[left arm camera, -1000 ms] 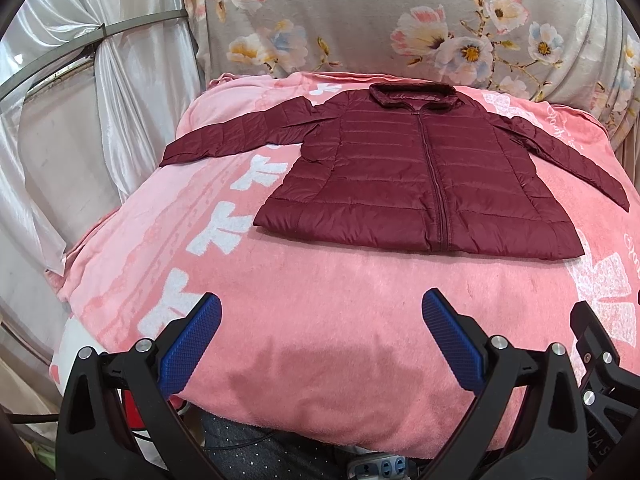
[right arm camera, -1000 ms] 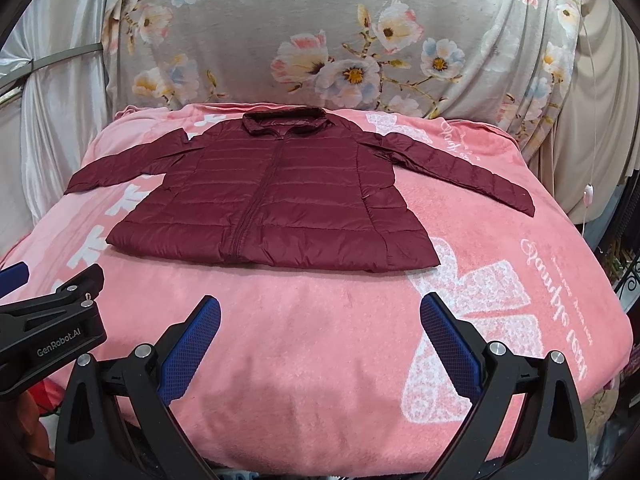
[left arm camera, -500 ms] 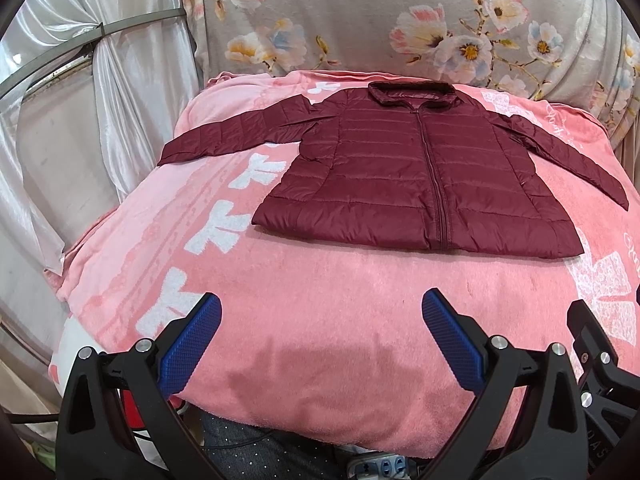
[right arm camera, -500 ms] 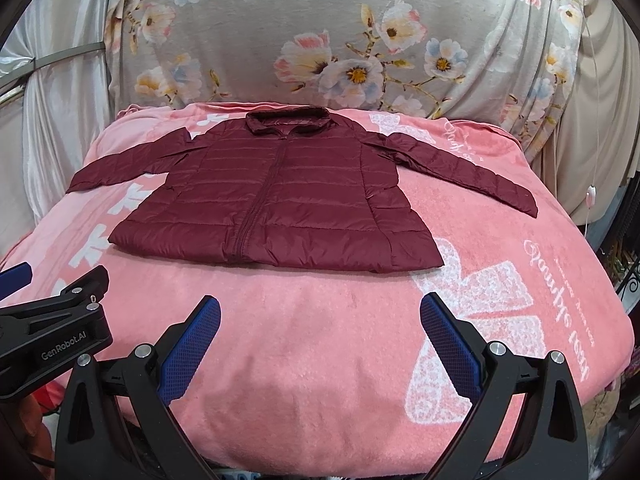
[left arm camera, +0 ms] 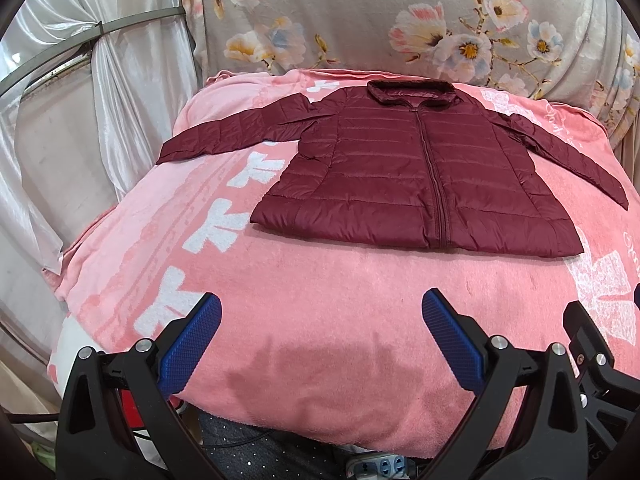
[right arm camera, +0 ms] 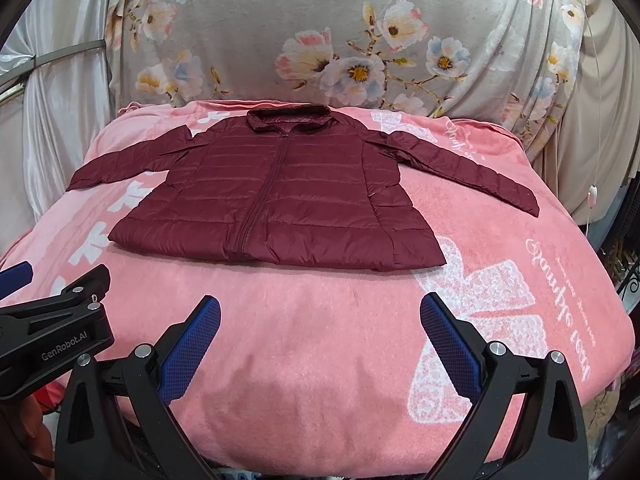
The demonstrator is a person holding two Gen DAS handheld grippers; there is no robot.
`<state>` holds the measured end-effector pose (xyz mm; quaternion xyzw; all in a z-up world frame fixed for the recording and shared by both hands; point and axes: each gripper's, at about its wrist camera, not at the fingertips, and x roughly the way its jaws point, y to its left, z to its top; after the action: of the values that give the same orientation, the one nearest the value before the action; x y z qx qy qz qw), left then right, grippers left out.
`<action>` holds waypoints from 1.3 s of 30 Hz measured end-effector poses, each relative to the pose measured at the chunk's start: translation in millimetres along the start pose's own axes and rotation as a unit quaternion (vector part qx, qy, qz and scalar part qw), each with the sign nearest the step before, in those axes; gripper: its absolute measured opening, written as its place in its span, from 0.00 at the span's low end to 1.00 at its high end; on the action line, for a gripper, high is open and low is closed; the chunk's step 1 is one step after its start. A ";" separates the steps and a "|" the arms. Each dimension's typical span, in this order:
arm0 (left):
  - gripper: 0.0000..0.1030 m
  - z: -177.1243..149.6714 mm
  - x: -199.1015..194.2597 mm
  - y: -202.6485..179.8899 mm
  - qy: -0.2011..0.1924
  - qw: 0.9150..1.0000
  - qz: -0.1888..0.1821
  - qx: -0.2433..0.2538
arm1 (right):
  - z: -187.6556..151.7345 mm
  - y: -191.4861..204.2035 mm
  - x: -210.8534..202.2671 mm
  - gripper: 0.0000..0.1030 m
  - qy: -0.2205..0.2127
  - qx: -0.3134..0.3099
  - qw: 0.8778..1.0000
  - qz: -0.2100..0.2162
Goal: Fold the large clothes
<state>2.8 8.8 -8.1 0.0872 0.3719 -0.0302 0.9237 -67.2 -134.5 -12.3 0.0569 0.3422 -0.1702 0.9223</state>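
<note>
Maroon quilted puffer jacket flat, zipped, sleeves out, toward far edge of pink fleece blanket. Barely changed vs 1s ago, slightly closer. L gripper + R gripper jaws wide apart, empty. Folding not started.

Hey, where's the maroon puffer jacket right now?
The maroon puffer jacket lies flat, sleeves spread, on the pink blanket, collar toward the floral cloth. In both wrist views it sits ahead of the open fingers, untouched.
</note>
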 end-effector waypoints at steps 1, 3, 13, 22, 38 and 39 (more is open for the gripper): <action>0.95 -0.5 0.1 0.0 0.000 1.000 0.000 0.000 | -0.3 0.0 0.0 0.95 0.000 0.000 1.000 0.000; 0.95 -0.1 0.0 0.1 0.000 1.000 0.000 0.000 | 0.2 0.1 0.0 0.95 0.000 0.000 1.000 0.000; 0.95 -1.6 1.1 -0.1 0.002 1.000 0.000 -0.001 | -0.5 1.1 2.3 0.95 0.002 -0.003 1.000 0.001; 0.95 -3.5 4.2 -0.3 0.004 1.000 0.000 -0.001 | -1.0 1.9 3.0 0.95 0.002 -0.002 1.000 0.001; 0.95 -2.7 4.3 0.3 0.004 1.000 0.000 -0.002 | -0.2 2.9 4.1 0.95 0.004 -0.002 1.000 0.001; 0.95 -2.5 4.3 0.4 0.005 1.000 0.000 -0.002 | 0.3 2.7 3.8 0.95 0.004 -0.002 1.000 0.001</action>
<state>4.2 9.7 -12.8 0.0855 0.3762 -0.0295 0.9221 -63.3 -133.1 -14.6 0.0558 0.3461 -0.1682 0.9213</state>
